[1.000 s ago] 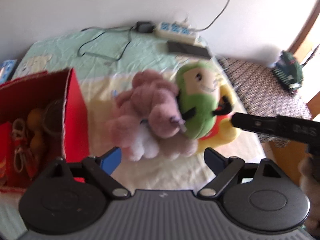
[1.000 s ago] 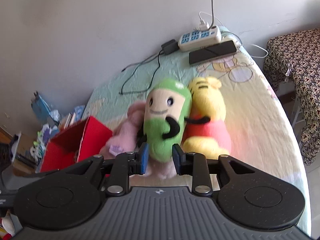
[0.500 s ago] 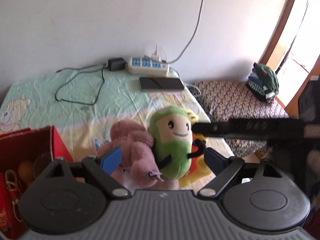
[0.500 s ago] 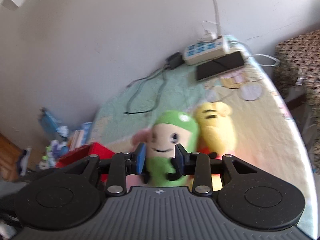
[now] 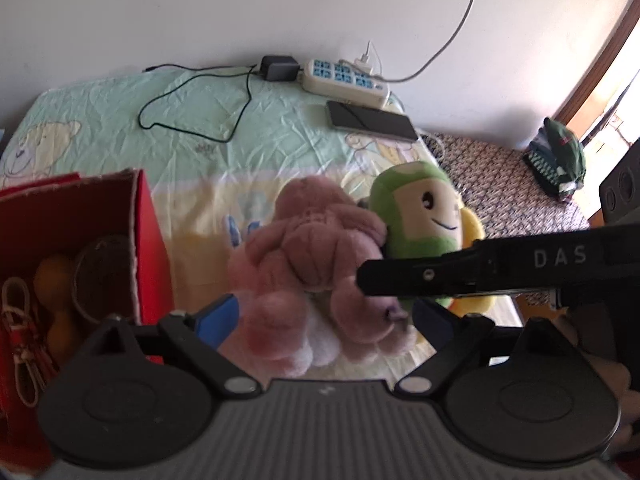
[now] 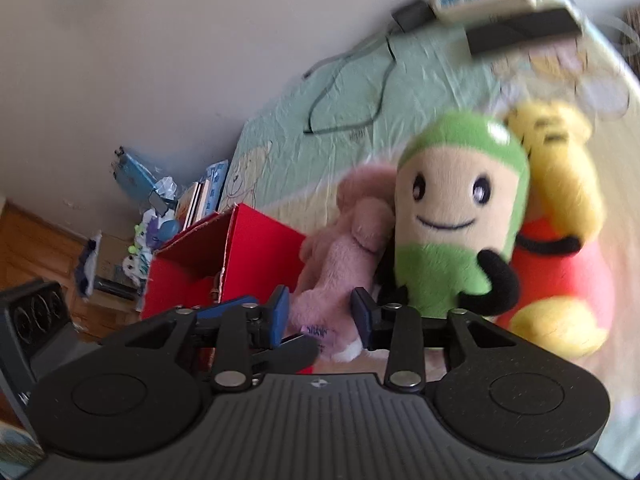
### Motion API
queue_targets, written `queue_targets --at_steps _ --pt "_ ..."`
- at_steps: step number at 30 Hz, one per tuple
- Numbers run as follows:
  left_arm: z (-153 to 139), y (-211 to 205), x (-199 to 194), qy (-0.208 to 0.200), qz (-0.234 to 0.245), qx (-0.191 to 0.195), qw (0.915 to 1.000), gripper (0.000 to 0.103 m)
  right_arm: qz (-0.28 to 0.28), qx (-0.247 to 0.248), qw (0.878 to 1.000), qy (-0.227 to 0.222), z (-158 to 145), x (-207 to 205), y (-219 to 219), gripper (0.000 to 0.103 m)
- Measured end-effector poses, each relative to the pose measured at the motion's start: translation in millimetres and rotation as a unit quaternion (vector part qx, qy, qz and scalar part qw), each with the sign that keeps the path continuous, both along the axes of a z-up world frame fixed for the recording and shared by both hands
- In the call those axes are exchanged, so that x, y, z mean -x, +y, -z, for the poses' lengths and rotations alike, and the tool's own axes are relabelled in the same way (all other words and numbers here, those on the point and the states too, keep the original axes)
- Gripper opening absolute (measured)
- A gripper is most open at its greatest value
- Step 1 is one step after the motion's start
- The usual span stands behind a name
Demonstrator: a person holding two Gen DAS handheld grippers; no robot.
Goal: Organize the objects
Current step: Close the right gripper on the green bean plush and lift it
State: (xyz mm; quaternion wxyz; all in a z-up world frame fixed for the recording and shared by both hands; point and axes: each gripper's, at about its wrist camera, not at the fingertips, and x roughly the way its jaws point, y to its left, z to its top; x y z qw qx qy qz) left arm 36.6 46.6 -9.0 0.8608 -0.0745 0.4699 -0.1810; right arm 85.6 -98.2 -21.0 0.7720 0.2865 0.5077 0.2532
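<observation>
Three plush toys lean together on the bed: a pink plush, a green plush with a smiling face and a yellow bear in a red shirt, mostly hidden in the left wrist view. An open red box holding small items stands to their left. My left gripper is open, its fingers on either side of the pink plush. My right gripper is partly open around the pink plush's lower end; its finger crosses the left wrist view.
A power strip, a black charger with cable and a dark phone lie at the bed's far end by the wall. A patterned stool with a green cap stands right of the bed. Cluttered shelves are beyond the box.
Both grippers moved down and closer to the plush toys. The right gripper's jaws opened wider and shifted left, from the green plush to the pink one.
</observation>
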Motion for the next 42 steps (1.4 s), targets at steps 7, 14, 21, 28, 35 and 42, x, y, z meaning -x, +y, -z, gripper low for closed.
queue_targets --at_steps 7,14,21,28,35,42 --pt "17 -5 -7 0.015 0.006 -0.008 0.9998 0.085 0.012 0.001 0.999 0.030 12 4 3 0.021" --pt "11 -7 4 -0.009 0.017 -0.012 0.9997 0.063 0.010 0.016 1.000 -0.016 4 10 2 0.001" --pt "11 -6 13 0.000 0.030 0.000 0.9996 0.044 0.007 0.033 0.998 -0.057 -4 24 10 0.001" --pt "12 2 18 -0.005 0.033 -0.008 0.9994 0.075 0.025 0.057 0.997 -0.052 -2 41 -16 0.023" --pt "-16 -16 17 -0.073 0.077 -0.013 0.9943 0.082 0.090 0.123 0.976 -0.158 -36 56 -39 0.044" --pt "-3 -64 -9 -0.067 0.130 -0.009 0.9892 0.083 0.131 0.107 0.974 -0.152 -20 20 -54 0.054"
